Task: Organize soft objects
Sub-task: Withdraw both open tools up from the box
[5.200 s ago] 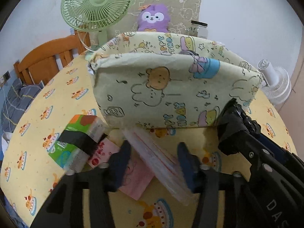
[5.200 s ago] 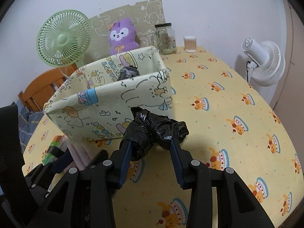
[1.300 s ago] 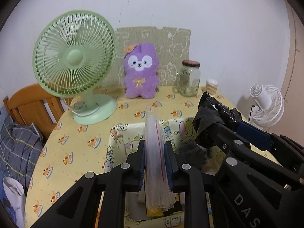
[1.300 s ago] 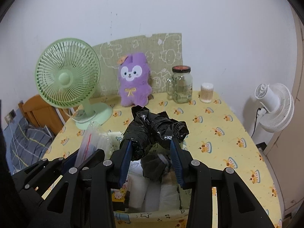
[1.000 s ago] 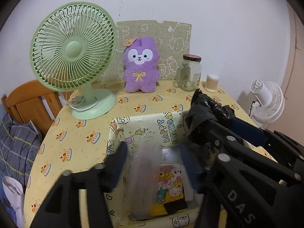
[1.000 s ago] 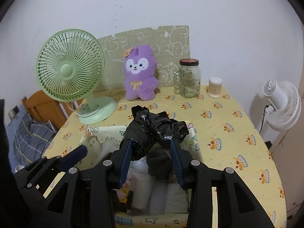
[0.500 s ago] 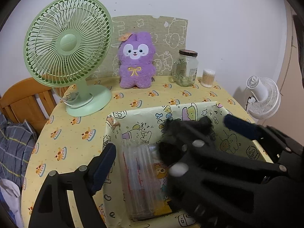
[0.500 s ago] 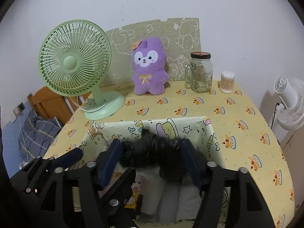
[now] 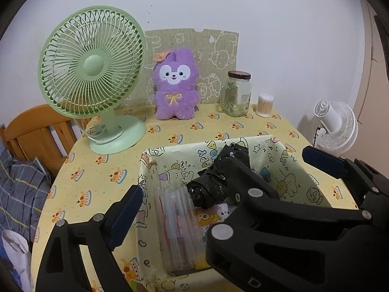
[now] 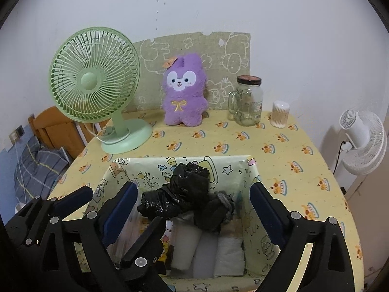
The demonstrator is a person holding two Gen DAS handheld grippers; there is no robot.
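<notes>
A cartoon-print fabric box [image 9: 206, 143] [image 10: 184, 158] stands on the yellow tablecloth below both grippers. In the left wrist view, a stack of clear zip bags [image 9: 177, 223] leans inside the box's left end. My left gripper [image 9: 192, 204] hangs over it with jaws opening and pads clear of the bags; its right finger is hidden behind the right gripper's arm. A black plastic bag roll [image 10: 180, 194] lies on top of white rolls [image 10: 206, 250] and a dark grey cloth [image 10: 216, 209]. My right gripper [image 10: 193, 192] straddles it, its jaws opening and touching nothing.
At the back of the table stand a green fan [image 9: 92, 65], a purple plush [image 9: 175, 85], a glass jar [image 9: 237, 95] and a cotton swab tub [image 9: 265, 102]. A white fan [image 9: 335, 126] stands off the right edge. A wooden chair [image 9: 36, 131] with plaid cloth is at the left.
Both grippers carried their loads over the box and opened. The clear bags dropped from the left jaws into the box, and the black bag roll dropped from the right jaws.
</notes>
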